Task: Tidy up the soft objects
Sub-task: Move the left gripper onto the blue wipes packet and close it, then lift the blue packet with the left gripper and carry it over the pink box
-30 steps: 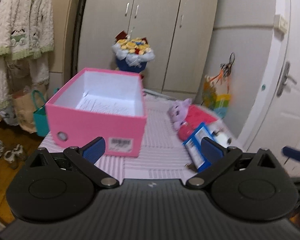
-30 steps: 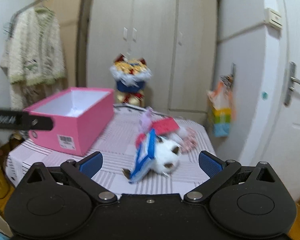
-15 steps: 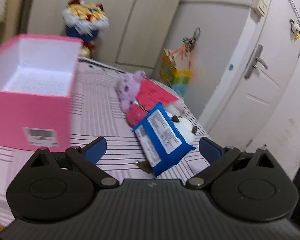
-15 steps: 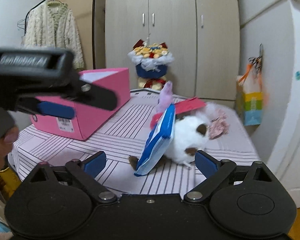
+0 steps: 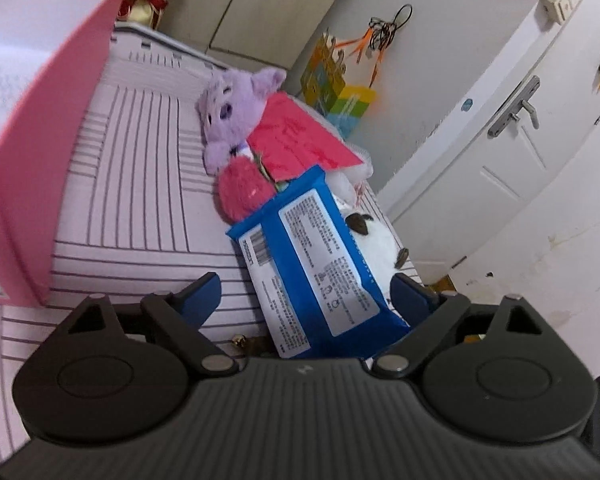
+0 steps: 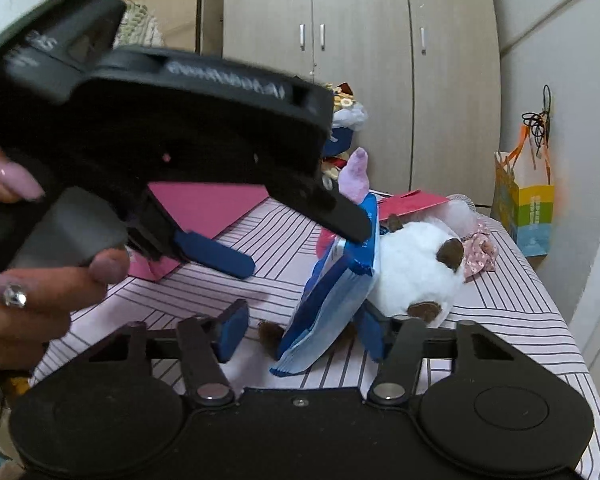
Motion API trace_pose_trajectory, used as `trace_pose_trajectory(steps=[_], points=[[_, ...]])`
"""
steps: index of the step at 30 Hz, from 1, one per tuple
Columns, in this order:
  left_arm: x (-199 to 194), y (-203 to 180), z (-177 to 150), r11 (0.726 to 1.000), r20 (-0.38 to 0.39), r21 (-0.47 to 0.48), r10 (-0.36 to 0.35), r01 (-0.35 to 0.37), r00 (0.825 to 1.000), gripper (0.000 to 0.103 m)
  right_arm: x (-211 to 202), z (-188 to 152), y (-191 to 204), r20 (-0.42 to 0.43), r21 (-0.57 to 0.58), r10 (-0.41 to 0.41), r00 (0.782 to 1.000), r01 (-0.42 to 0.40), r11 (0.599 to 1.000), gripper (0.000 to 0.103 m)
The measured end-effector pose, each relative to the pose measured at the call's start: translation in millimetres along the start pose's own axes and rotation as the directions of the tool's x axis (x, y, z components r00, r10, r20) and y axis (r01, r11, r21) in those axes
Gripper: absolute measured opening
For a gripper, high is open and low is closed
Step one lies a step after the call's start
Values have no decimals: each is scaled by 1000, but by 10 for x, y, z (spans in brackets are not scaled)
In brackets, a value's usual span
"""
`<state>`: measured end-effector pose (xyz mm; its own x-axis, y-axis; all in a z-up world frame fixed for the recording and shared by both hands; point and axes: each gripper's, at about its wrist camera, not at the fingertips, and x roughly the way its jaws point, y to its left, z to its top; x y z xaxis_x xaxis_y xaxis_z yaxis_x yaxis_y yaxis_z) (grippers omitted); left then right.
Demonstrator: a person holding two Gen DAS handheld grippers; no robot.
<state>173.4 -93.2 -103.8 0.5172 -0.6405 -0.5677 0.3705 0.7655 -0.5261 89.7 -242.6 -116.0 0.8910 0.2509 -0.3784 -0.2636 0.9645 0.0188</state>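
Within the last second both hand-held grippers had dropped onto the blue tissue pack (image 5: 316,256), which leaned against the white plush (image 6: 412,268) on the striped surface (image 5: 140,184). The left hand-held gripper (image 5: 306,294) and right hand-held gripper (image 6: 300,330) had just been closing, the pack between their jaws but not visibly pinched. A lift toward the pink box (image 5: 40,152) looked imminent.

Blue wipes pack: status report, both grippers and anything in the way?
Left gripper and right gripper both closing around the blue wipes pack, neither pressing yet. Pack leans on the white plush. Pink box stands open, clear of both.
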Motion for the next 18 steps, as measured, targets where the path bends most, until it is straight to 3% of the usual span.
trace_pose_trajectory(steps=[2,8,18], points=[[67,33,-18,999,-20,-25,-22,22,1000,88,6,-9,-29,-9,31,3,1000,-3,1000,49],[202,111,-115,992,-45,-110,-67,62,997,88,39,-33,-197,-34,168,50,998,-44,985,30],[176,1,-195,996,-18,-89,-22,21,1000,89,47,-69,-182,-18,234,88,996,-82,969,22]])
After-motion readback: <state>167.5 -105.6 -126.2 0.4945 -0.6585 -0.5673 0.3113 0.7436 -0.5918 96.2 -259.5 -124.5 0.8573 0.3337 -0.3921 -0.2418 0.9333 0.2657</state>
